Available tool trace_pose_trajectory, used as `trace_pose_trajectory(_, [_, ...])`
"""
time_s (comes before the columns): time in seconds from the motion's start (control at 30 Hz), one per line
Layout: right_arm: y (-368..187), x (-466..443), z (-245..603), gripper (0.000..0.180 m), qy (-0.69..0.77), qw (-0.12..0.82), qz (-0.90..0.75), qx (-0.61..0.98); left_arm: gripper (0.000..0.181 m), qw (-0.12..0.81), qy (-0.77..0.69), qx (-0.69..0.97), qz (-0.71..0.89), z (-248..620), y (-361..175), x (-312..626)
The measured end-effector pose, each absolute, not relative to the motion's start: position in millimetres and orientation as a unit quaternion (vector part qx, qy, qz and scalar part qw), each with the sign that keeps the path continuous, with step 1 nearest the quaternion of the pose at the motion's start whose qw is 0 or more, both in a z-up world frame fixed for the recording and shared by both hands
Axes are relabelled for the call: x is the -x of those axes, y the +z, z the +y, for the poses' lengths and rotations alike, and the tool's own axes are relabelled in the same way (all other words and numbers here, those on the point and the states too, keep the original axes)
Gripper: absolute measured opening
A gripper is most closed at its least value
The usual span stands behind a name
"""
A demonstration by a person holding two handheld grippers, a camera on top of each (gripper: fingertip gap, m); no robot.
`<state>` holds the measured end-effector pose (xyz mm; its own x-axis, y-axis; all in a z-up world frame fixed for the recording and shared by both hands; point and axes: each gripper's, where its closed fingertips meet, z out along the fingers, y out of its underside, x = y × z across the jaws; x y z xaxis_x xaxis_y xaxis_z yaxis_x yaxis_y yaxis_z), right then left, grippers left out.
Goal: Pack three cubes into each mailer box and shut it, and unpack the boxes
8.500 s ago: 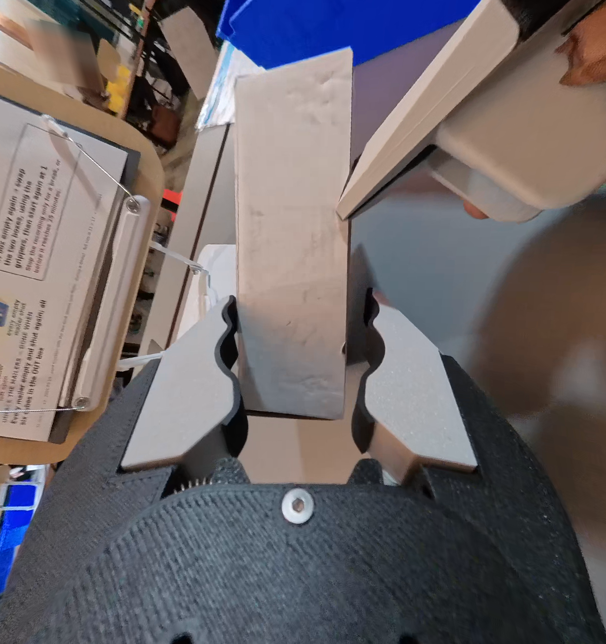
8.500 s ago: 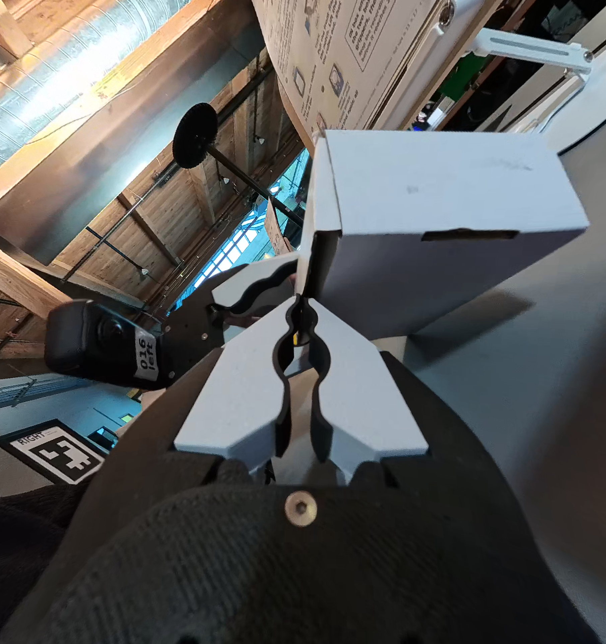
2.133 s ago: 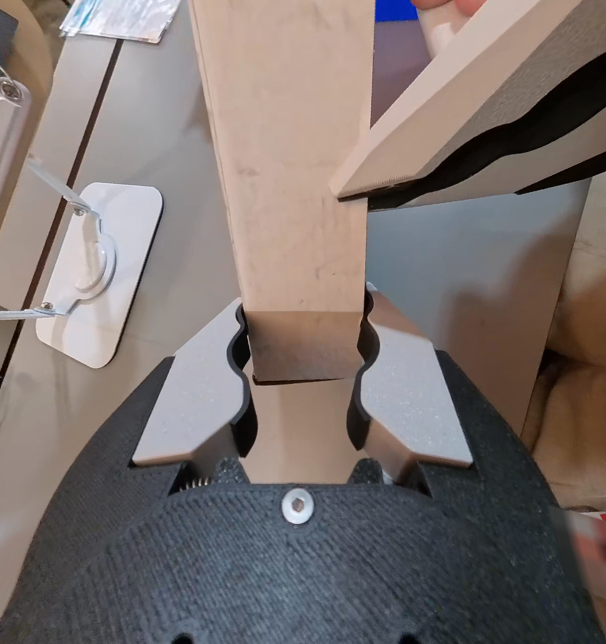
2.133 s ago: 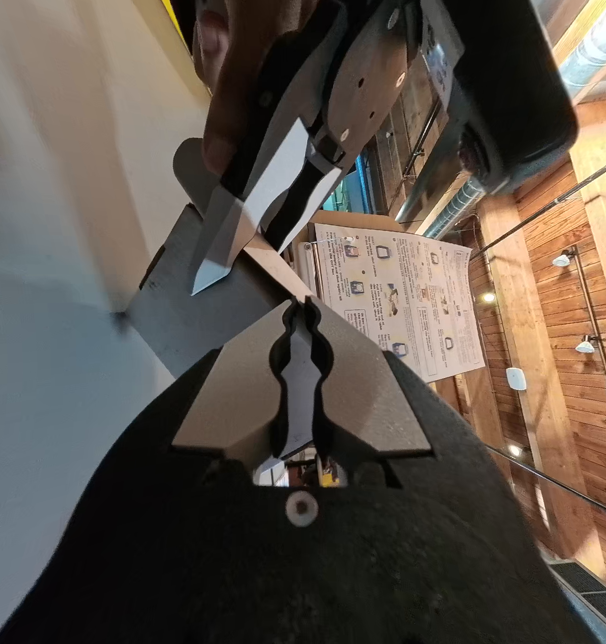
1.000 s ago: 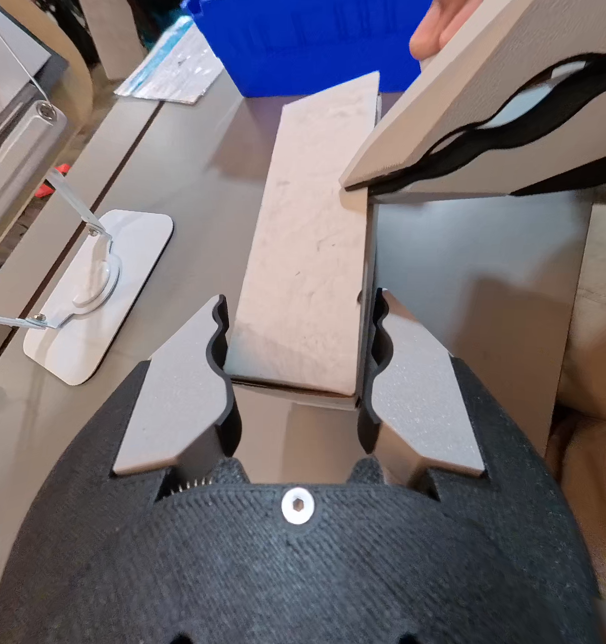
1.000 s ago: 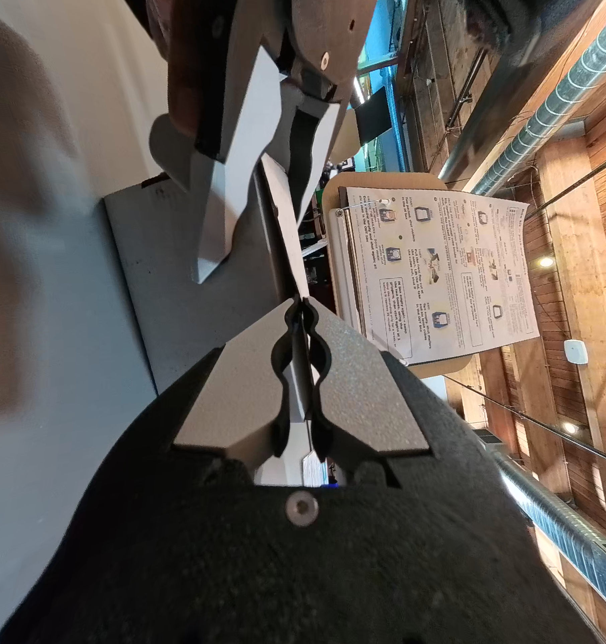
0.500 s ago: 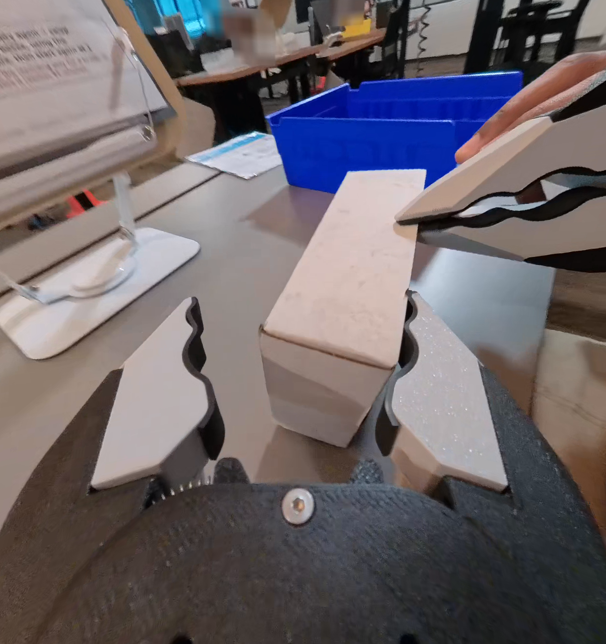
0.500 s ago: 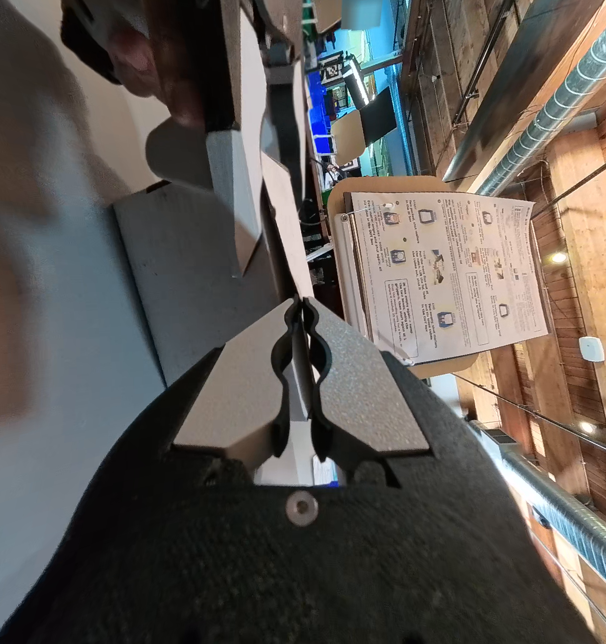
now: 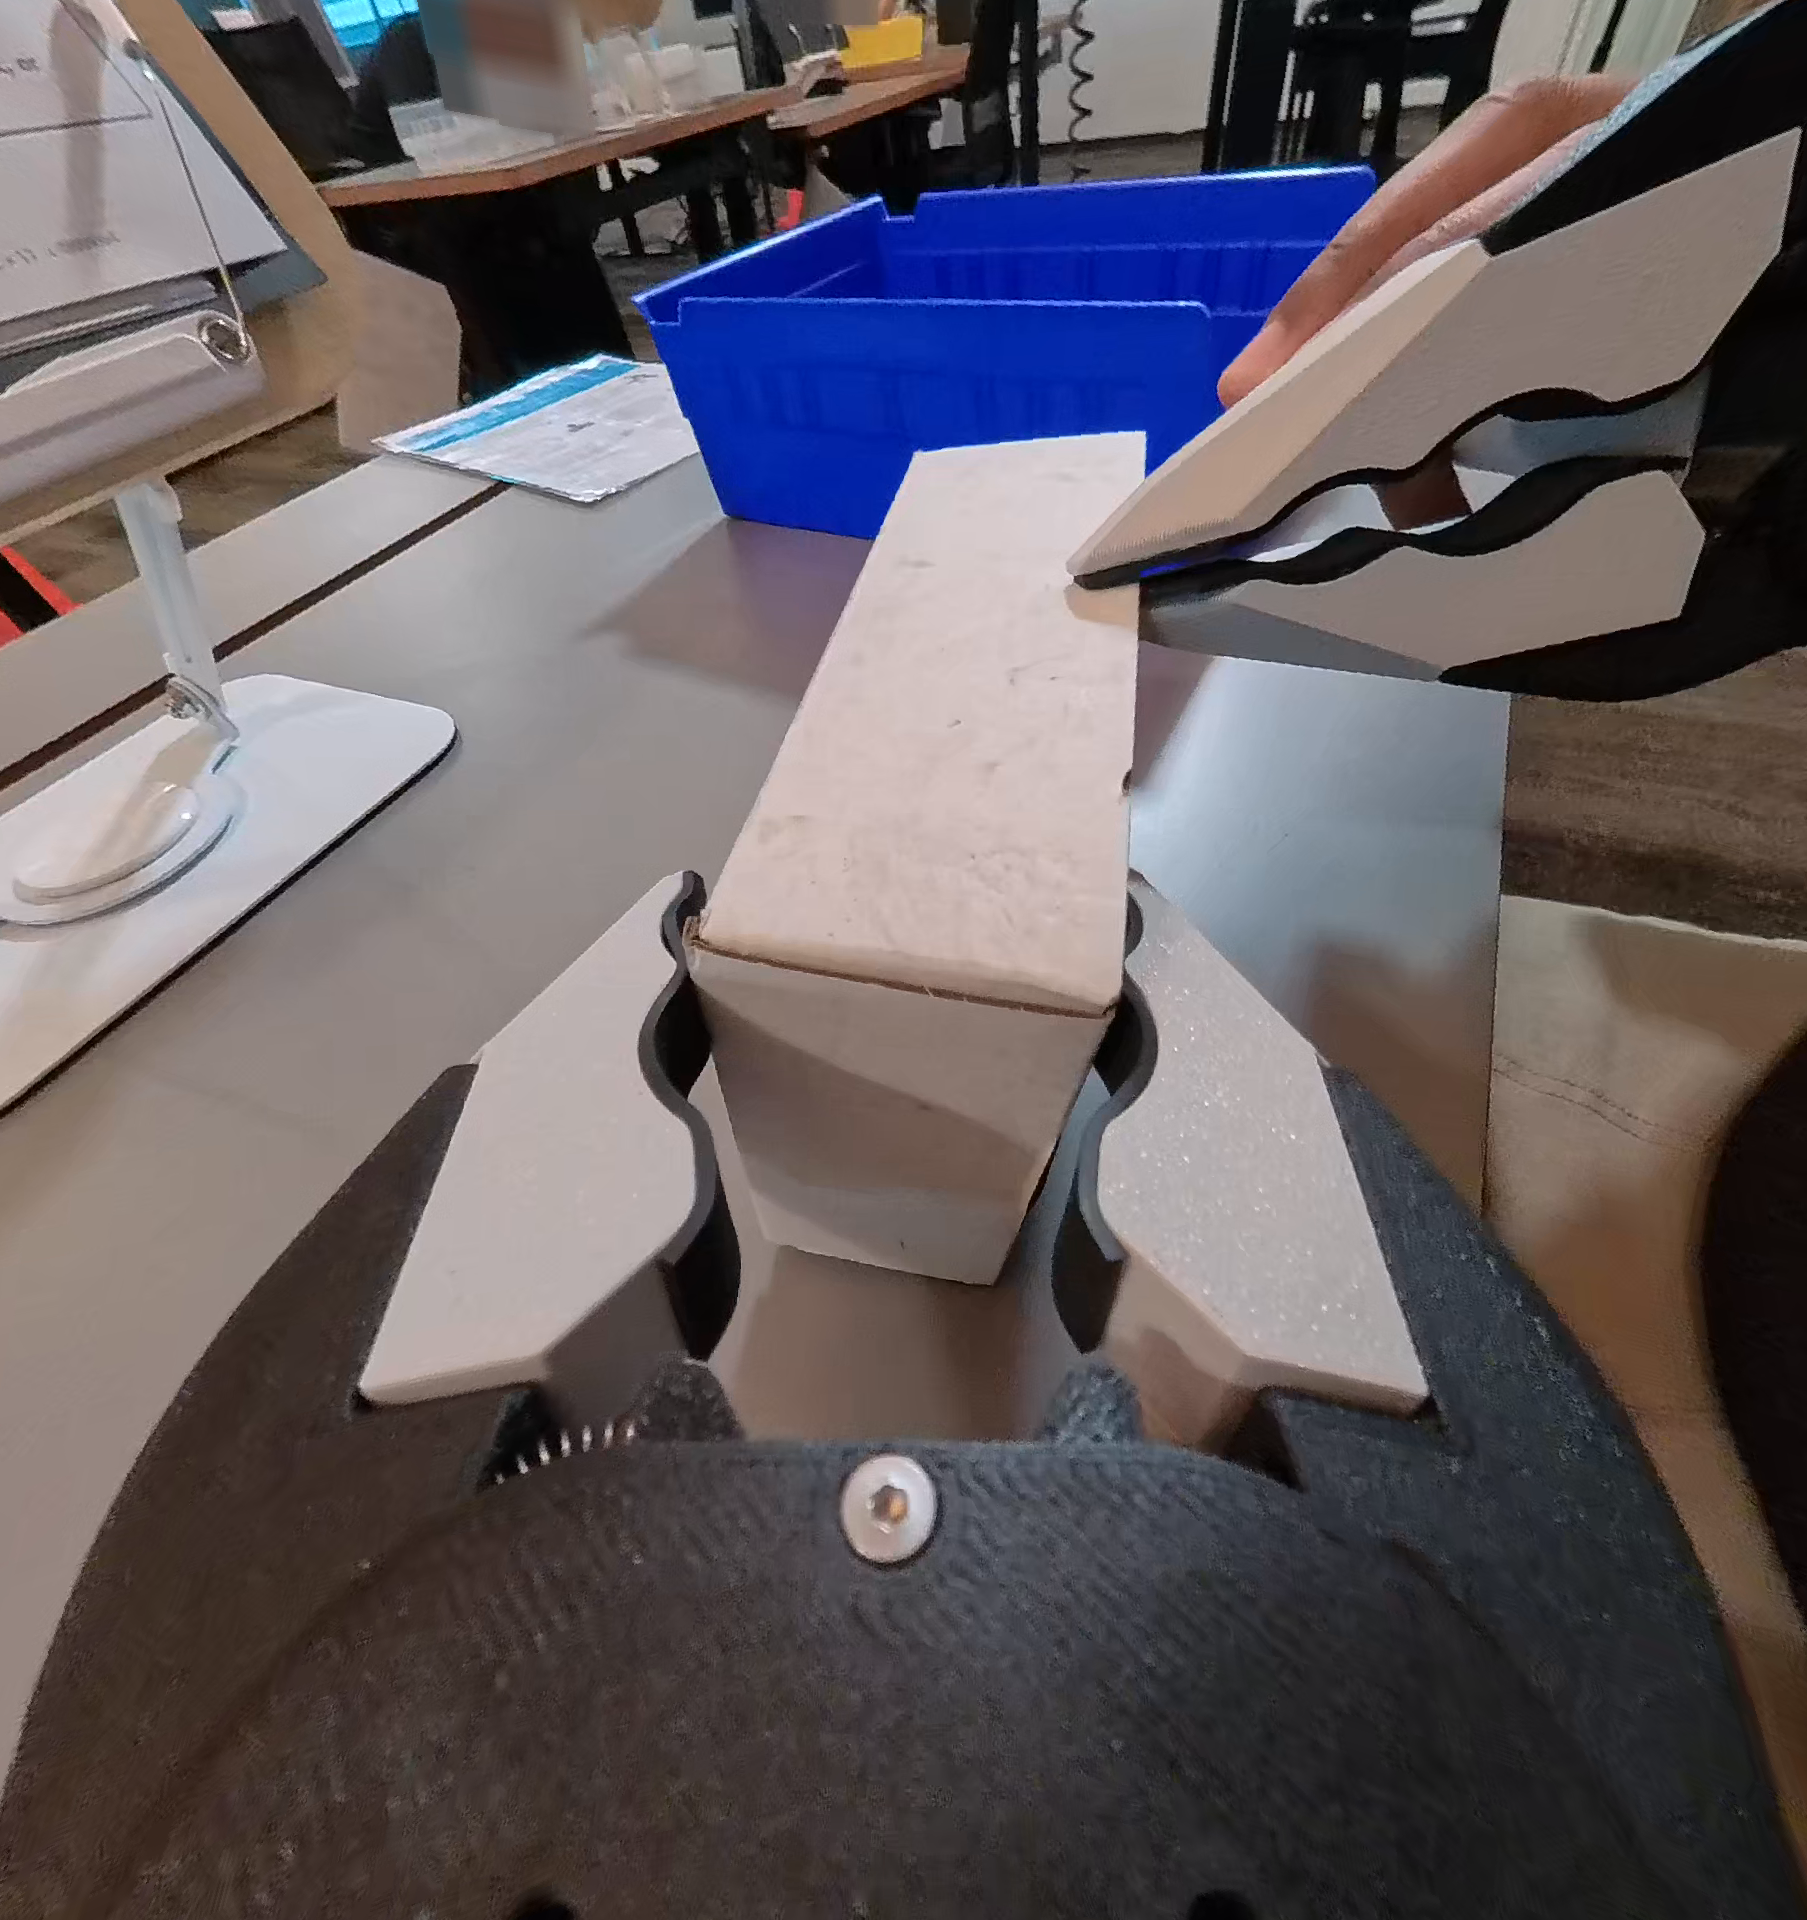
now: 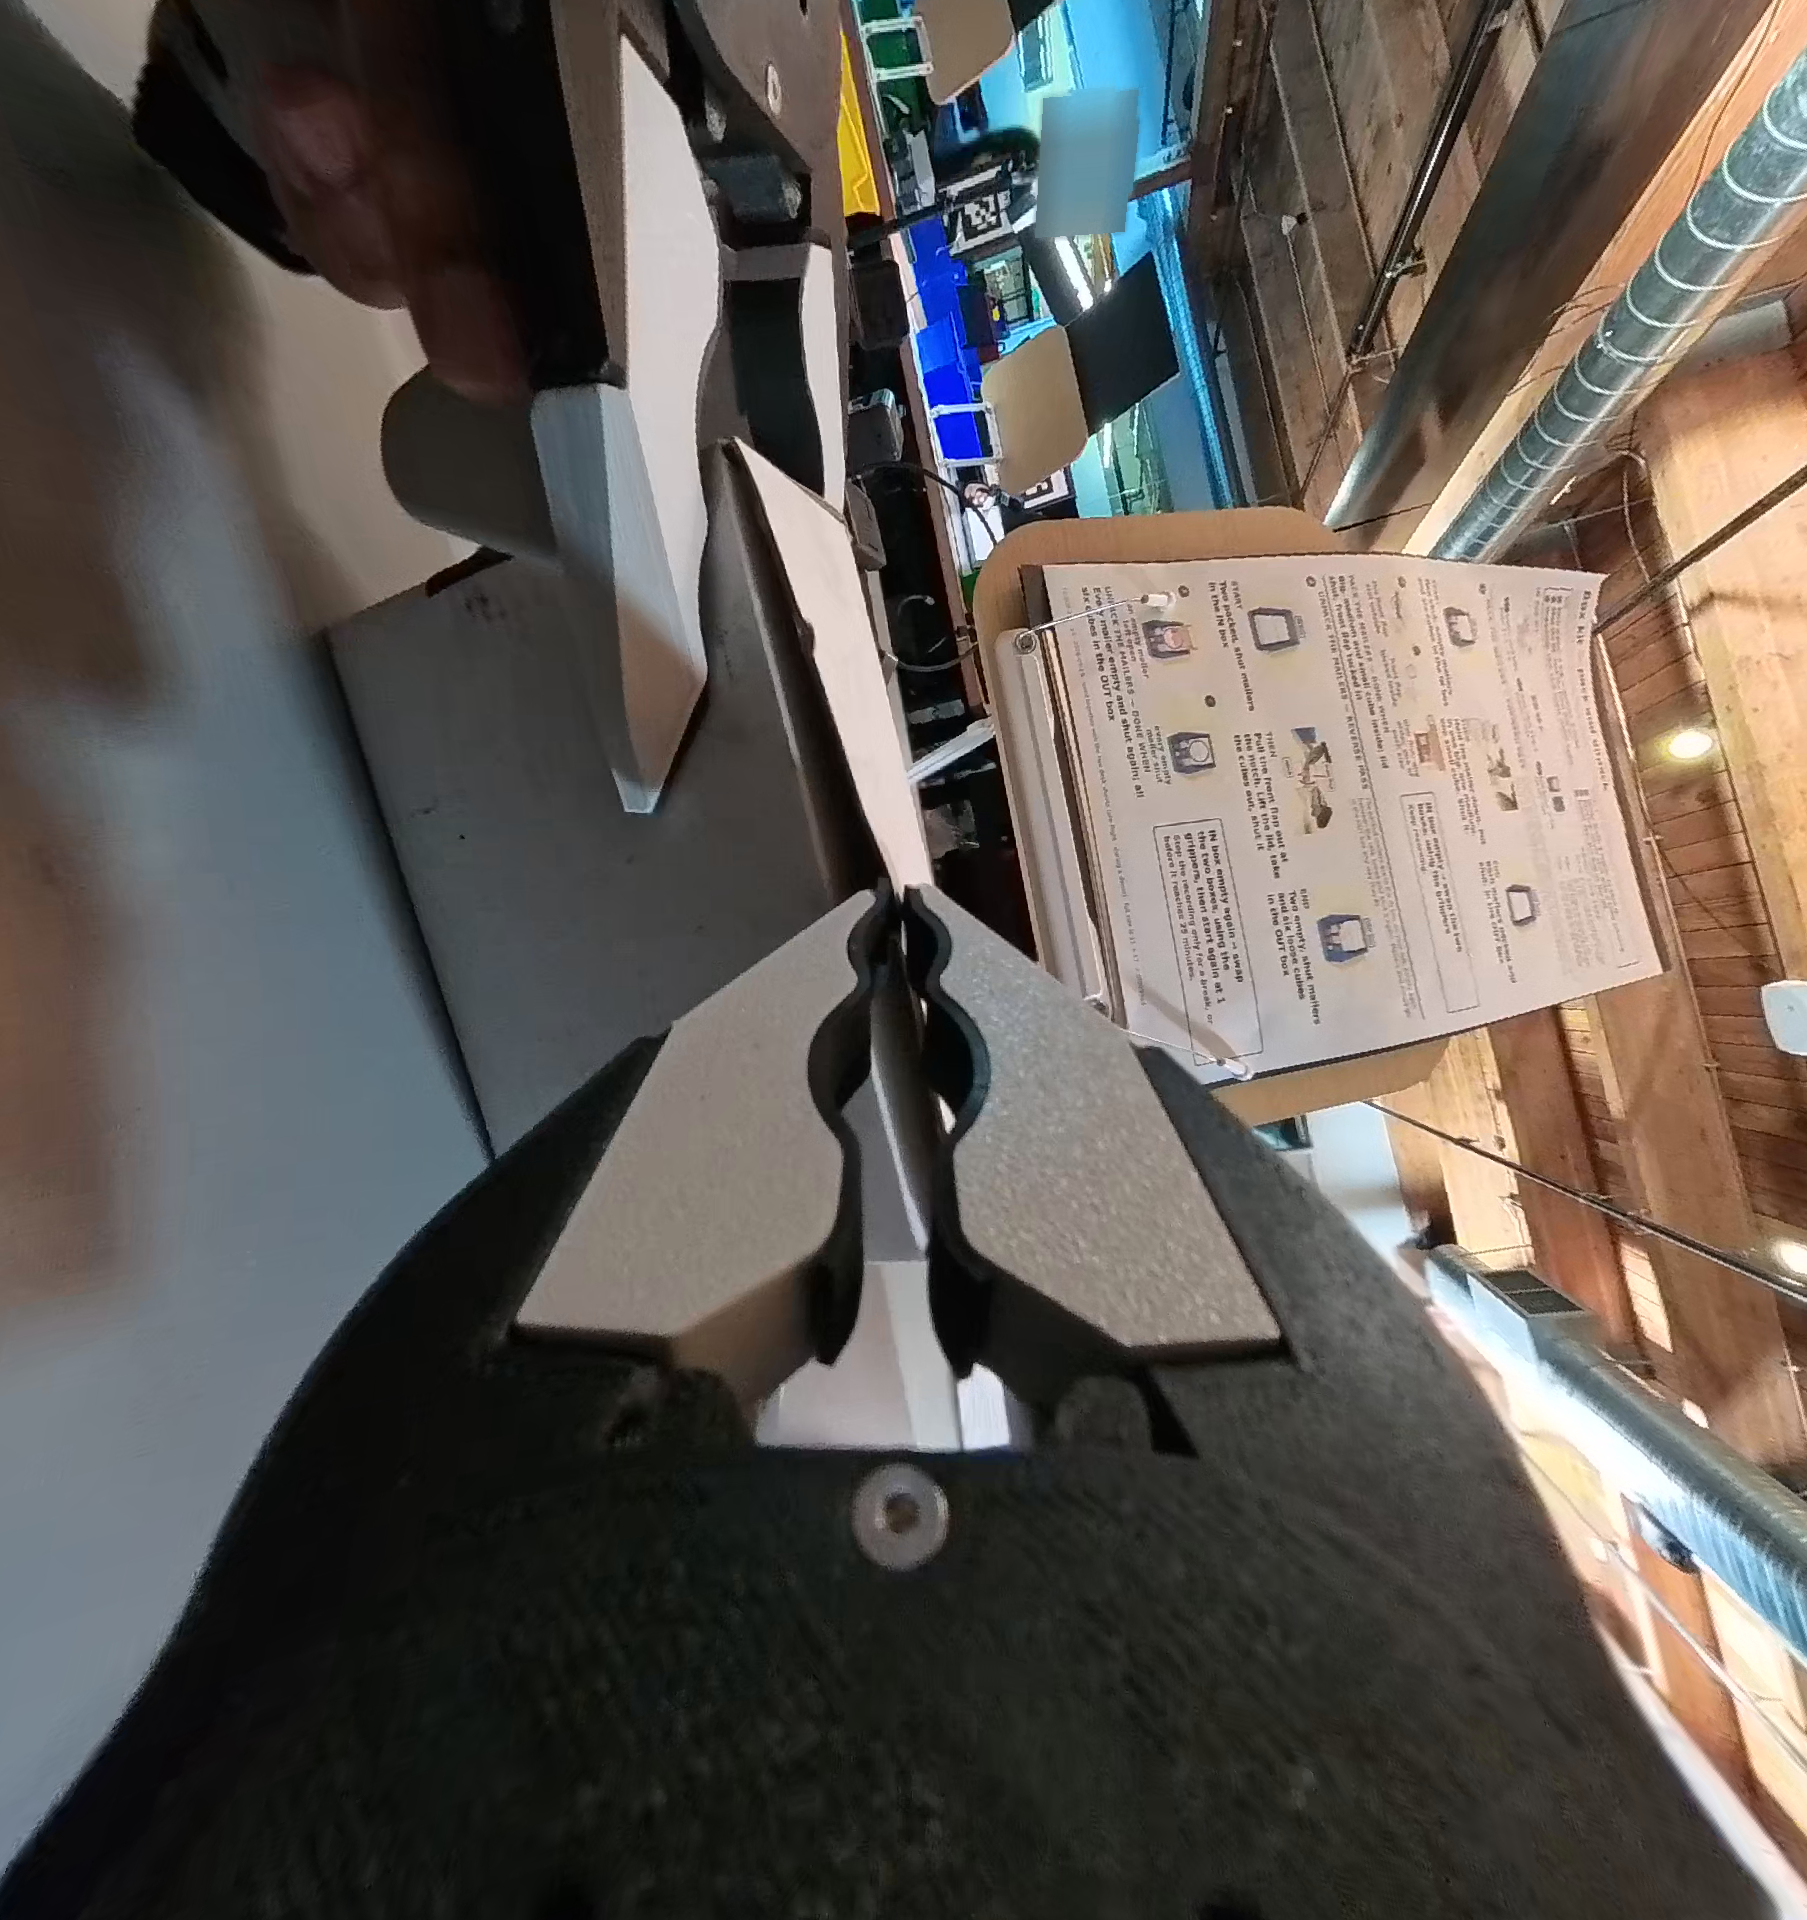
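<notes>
Both grippers clamp the mailer box (image 9: 940, 748), right gripper (image 9: 1107, 582) level.

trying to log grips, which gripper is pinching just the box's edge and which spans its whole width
The right gripper pinches only the mailer box's right edge; the left gripper spans its near end, a finger at each side.

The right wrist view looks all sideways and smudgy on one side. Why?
Right wrist view: the camera is rolled over, so the instruction sheet lies sideways, and the left edge is motion-blurred. Left wrist view: upright and sharp on the mailer box, though wide-angle bending curves the edges.
</notes>
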<state>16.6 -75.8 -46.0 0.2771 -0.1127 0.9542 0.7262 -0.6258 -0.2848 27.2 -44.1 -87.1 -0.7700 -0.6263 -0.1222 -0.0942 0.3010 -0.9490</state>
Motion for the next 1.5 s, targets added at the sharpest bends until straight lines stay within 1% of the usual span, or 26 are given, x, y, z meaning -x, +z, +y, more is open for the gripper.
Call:
trace_pose_trajectory(0.23, [-44.9, -17.1, -77.3, 0.005, -0.525, 0.402, -0.199, 0.724, 0.075, 0.243, -0.534, 0.231, 0.776, -45.2, -88.1, -27.2])
trace_pose_trajectory(0.37, [-44.8, -17.7, -75.7, 0.004, -0.543, 0.381, -0.215, 0.717, 0.074, 0.243, -0.533, 0.234, 0.776, -44.1, -88.2, -27.9])
trace_pose_trajectory(0.53, [-44.0, -17.1, -76.6, 0.008, -0.543, 0.349, -0.229, 0.729, 0.074, 0.263, -0.522, 0.224, 0.78, -44.8, -85.4, -27.8])
trace_pose_trajectory(0.73, [-38.7, -19.6, -79.7, 0.021, -0.539, 0.353, -0.215, 0.734, 0.075, 0.268, -0.517, 0.229, 0.78, -45.6, -85.3, -29.1])
trace_pose_trajectory(0.87, [-37.2, -15.5, -79.0, 0.034, -0.528, 0.365, -0.214, 0.737, 0.075, 0.266, -0.517, 0.238, 0.778, -42.1, -86.4, -31.3])
trace_pose_trajectory(1.0, [-41.4, -13.3, -76.7, 0.04, -0.522, 0.364, -0.217, 0.74, 0.074, 0.266, -0.516, 0.24, 0.778, -41.7, -86.6, -31.8])
trace_pose_trajectory(1.33, [-39.4, -12.3, -75.4, 0.039, -0.521, 0.355, -0.218, 0.745, 0.074, 0.267, -0.507, 0.237, 0.785, -45.5, -88.6, -30.6])
trace_pose_trajectory(1.43, [-33.9, -9.7, -74.8, 0.034, -0.525, 0.36, -0.22, 0.739, 0.073, 0.268, -0.505, 0.236, 0.785, -45.9, -88.9, -30.5])
trace_pose_trajectory(1.5, [-34.7, -10.0, -74.6, 0.037, -0.524, 0.352, -0.221, 0.743, 0.073, 0.269, -0.506, 0.236, 0.785, -46.9, -88.3, -30.4])
